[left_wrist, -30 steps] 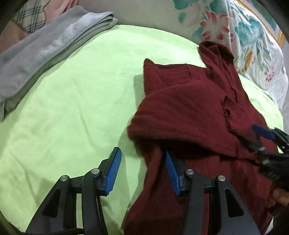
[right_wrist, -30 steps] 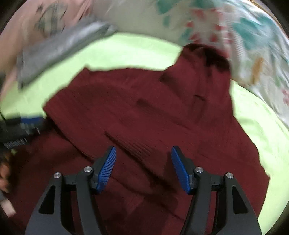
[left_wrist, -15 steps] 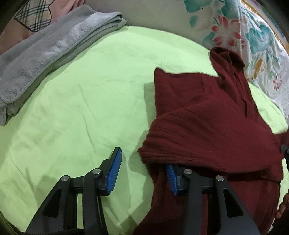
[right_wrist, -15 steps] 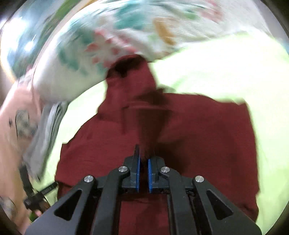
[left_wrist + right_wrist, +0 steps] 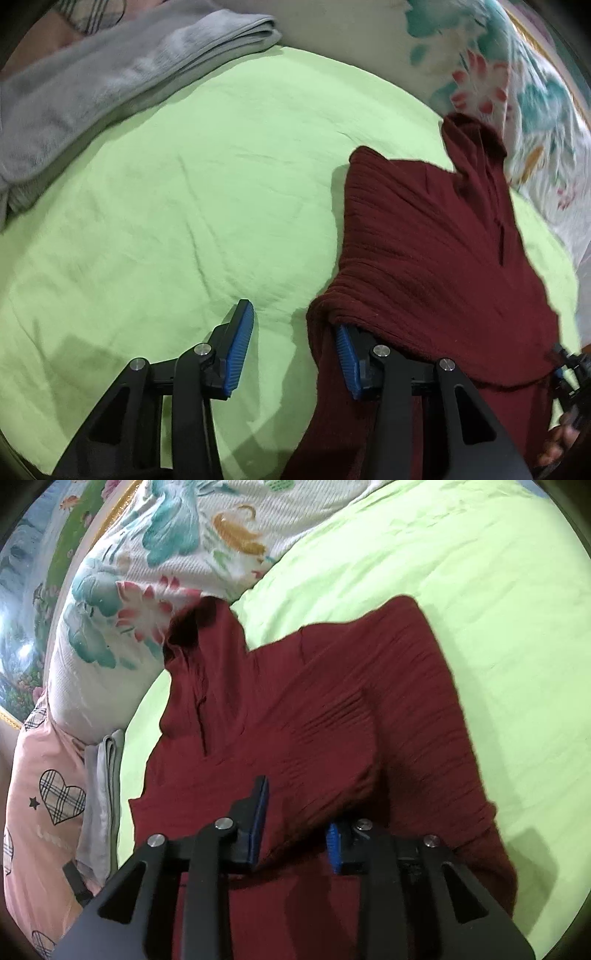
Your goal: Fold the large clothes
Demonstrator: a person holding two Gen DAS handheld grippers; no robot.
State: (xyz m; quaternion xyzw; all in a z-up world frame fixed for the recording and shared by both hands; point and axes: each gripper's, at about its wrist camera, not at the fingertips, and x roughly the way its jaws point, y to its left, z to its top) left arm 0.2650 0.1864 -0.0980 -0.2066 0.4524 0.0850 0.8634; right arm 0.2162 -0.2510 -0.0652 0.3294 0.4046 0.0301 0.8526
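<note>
A dark red knit sweater [image 5: 436,266] lies partly folded on a light green bedsheet [image 5: 184,192]; its collar points toward the floral pillow. My left gripper [image 5: 291,343] is open at the sweater's left edge, and a fold drapes over its right finger [image 5: 347,354]. In the right wrist view the sweater [image 5: 295,709] fills the middle, and my right gripper [image 5: 295,823] is open with a fold of the fabric draped between and over its fingers. The right gripper also shows at the right edge of the left wrist view [image 5: 570,373].
A folded grey towel [image 5: 110,74] lies at the far left of the bed. A floral pillow [image 5: 147,572] sits behind the sweater's collar. A pink pillow with plaid hearts [image 5: 40,797] lies beside the towel [image 5: 101,794].
My right gripper was shut half a second ago and is open now, with the fold lying over it. The sweater's upper layer has moved right across the body. The left gripper stayed open.
</note>
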